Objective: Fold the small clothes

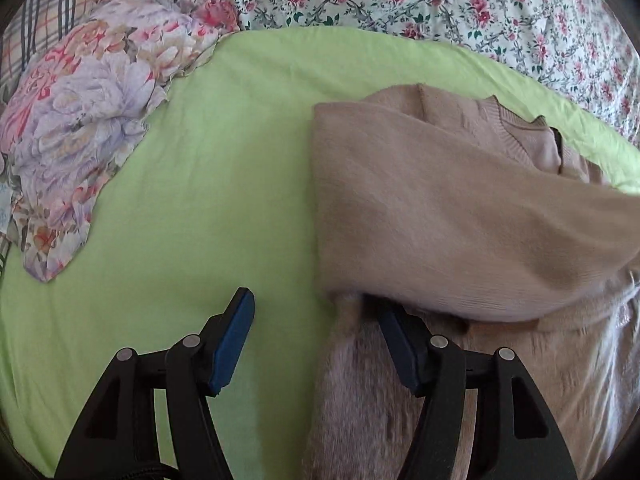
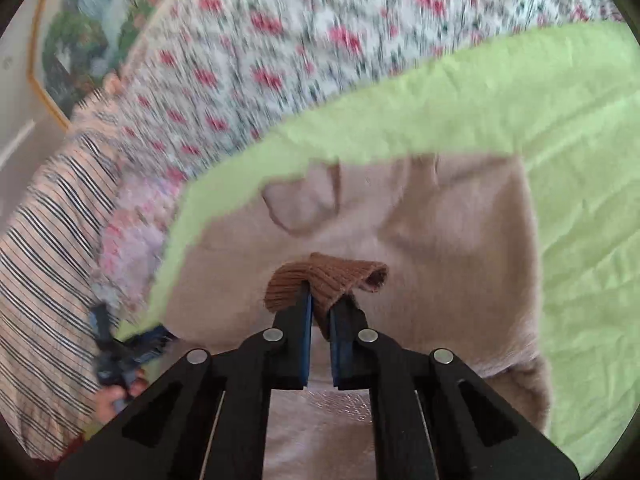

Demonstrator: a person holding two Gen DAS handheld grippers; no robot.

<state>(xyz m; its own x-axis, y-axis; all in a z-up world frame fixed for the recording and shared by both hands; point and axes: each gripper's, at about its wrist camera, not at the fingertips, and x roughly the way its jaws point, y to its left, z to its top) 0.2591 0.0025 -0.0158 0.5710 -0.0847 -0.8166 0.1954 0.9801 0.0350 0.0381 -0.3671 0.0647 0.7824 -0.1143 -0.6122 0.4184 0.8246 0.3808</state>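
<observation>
Green sheet covers bed. Beige sweater lies on it, in front of both tongs. Left gripper is wide, w/ nothing gripped. Right gripper is closed on brown ribbed cuff.

One beige sweater, one floral garment, one green sheet.
</observation>
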